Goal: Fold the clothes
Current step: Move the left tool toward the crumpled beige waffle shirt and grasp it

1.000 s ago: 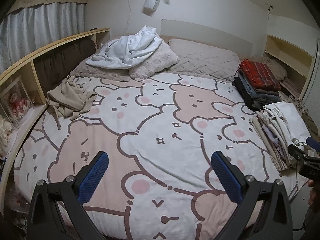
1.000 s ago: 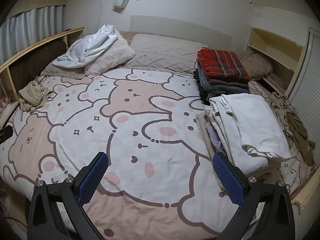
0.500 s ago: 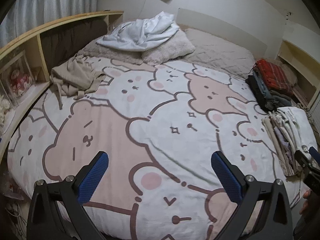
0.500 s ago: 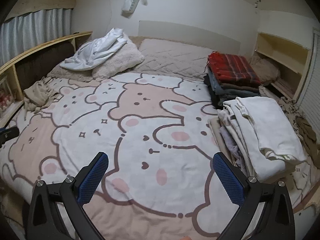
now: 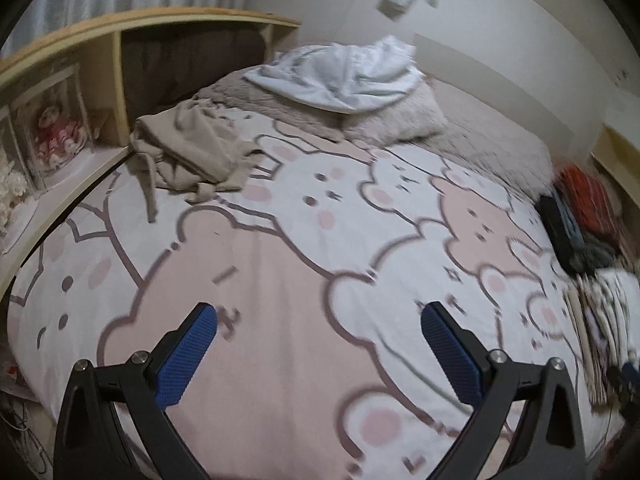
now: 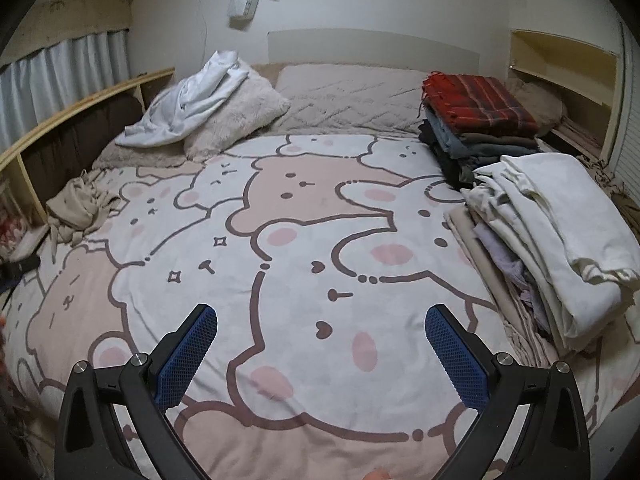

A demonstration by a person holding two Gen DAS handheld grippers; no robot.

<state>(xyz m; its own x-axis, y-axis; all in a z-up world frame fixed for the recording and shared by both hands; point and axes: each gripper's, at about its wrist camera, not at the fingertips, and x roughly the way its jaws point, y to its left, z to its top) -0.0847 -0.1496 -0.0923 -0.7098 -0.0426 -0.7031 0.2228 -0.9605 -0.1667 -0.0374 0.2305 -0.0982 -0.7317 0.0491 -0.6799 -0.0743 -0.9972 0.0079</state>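
Two tools nearest, both spread wide and empty: left tool [image 5: 319,354] hovering over the pink bear print of the duvet [image 5: 280,320], right tool [image 6: 321,356] likewise over the bed's middle. Further off at the bed's left edge, just beside the wooden shelf [image 5: 116,80], a crumpled beige garment [image 5: 188,156] with loose ties trailing, seemingly the next piece to fold; also visible small in the right view [image 6: 78,208]. Likely light, soft and limp, prone to sag and slide when lifted; best pinched at a hem or shoulder seam through a single layer, not by a dangling tie. Along the right side, a stack of pale folded clothes [image 6: 560,240], then a darker folded stack topped by a red plaid piece [image 6: 476,104]. Farthest, a rumpled white garment [image 5: 344,72] on the fuzzy pillow [image 6: 236,116], similarly floppy, probably thinner and more slippery. No brand, label or legible writing anywhere; left view motion-blurred.
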